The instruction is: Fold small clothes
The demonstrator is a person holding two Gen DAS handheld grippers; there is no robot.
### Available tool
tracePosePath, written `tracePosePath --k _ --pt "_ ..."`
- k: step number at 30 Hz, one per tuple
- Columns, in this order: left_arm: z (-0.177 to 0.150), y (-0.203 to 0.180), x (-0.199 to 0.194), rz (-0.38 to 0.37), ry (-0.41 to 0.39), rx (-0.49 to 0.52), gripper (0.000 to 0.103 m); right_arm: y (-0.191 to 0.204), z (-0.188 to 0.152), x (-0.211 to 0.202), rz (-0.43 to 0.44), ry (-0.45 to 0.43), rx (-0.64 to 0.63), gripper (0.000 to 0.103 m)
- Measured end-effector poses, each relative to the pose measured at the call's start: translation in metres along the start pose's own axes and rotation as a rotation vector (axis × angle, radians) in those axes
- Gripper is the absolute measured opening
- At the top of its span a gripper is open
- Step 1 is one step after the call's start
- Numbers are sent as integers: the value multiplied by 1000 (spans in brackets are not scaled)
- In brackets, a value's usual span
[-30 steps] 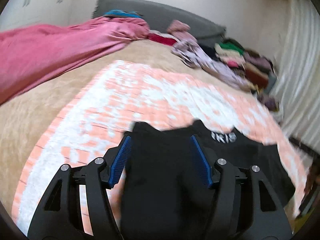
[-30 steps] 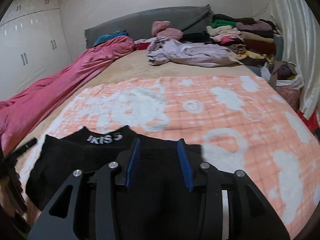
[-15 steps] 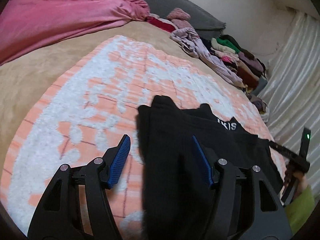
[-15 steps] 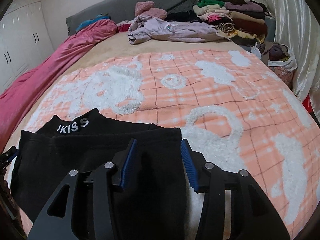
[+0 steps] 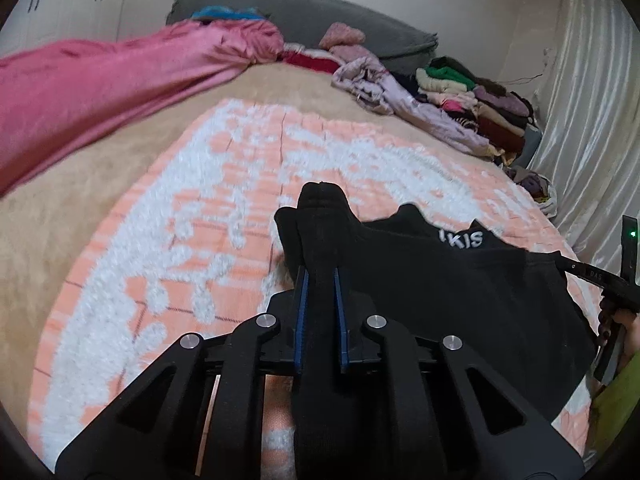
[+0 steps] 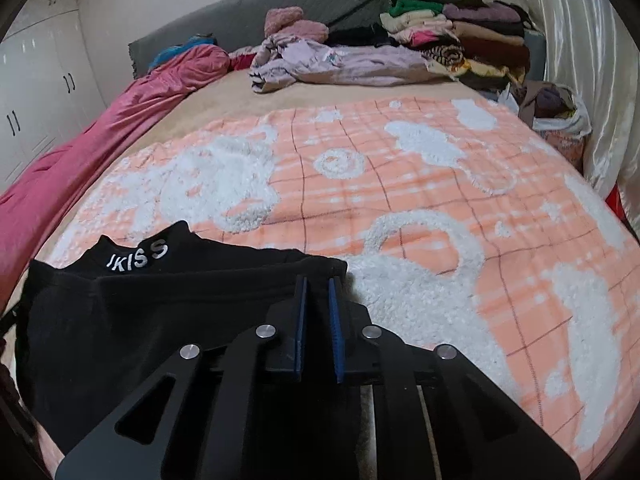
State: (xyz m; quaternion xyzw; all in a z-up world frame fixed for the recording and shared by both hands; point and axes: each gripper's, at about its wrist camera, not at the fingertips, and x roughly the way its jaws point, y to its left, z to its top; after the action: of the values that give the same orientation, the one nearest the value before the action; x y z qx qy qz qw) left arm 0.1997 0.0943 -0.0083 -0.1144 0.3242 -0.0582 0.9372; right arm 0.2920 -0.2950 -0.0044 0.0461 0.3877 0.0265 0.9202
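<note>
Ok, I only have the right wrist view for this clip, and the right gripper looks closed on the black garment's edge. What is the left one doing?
Observer: The left gripper is also shut on the black garment, at its opposite side.
Operator: Is it a flat edge, like mine?
Observer: No. A bunched wad of fabric pokes out past the left fingertips.
Operator: Can you see my gripper from there?
Observer: Only part of the right gripper, at the left view's right edge, with a green light lit on it.
</note>
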Motion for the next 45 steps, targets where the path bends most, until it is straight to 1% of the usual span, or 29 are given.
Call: tracePosePath --k 4,6,8,10,13,16,19,20,21,23,25,27,28,29,31,34,36,37,38,39,41,42,44,45 --pt "6 0 -17 -26 -56 -6 3 -1 8 -17 20 -65 11 9" --pt "11 1 -26 -37 -94 -9 3 -2 14 -21 33 -84 15 8" --pt "15 1 -28 -26 -114 -4 3 0 21 -19 25 -91 6 8" --pt "17 2 -24 -11 -116 2 3 2 25 -16 19 -97 2 8" --pt "18 5 -7 5 -81 2 3 5 30 -4 1 -76 3 8" --pt "12 10 14 34 -19 3 3 5 27 16 -42 -14 0 8" --pt "7 20 28 42 55 -38 6 5 19 35 -91 38 -2 9" --pt "6 22 29 45 67 -46 9 4 15 40 -102 58 4 9" --pt "5 25 31 52 83 -51 15 3 13 44 -111 70 7 9" --pt "2 29 34 58 101 -64 19 3 9 49 -124 83 7 9" --pt "1 31 33 52 95 -74 20 5 9 49 -141 81 -5 10" --pt "1 31 26 48 71 -78 22 6 9 48 -140 89 -15 14" --pt "2 32 22 50 60 -78 22 6 8 47 -146 95 -17 20" --pt "2 32 15 49 47 -79 23 4 7 43 -151 93 -10 23" --pt "3 33 7 42 31 -86 26 2 6 32 -133 72 6 24" --pt "5 31 -9 54 2 -86 34 4 2 10 -117 27 3 29" --pt "5 27 -19 63 -19 -75 42 8 -3 -6 -106 -8 -18 31" --pt "6 26 -22 63 -22 -72 45 10 -5 -12 -100 -18 -27 32" --pt "6 23 -26 66 -28 -69 51 12 -7 -18 -95 -26 -35 32" --pt "6 22 -30 71 -31 -65 55 15 -11 -26 -83 -36 -45 33" --pt "5 18 -35 81 -35 -59 56 19 -15 -35 -66 -49 -54 34" --pt "5 17 -37 83 -38 -57 58 22 -18 -41 -55 -58 -62 34" --pt "3 14 -42 81 -47 -50 64 26 -24 -50 -36 -66 -71 41" --pt "2 12 -45 80 -51 -46 65 29 -27 -56 -23 -72 -76 41"
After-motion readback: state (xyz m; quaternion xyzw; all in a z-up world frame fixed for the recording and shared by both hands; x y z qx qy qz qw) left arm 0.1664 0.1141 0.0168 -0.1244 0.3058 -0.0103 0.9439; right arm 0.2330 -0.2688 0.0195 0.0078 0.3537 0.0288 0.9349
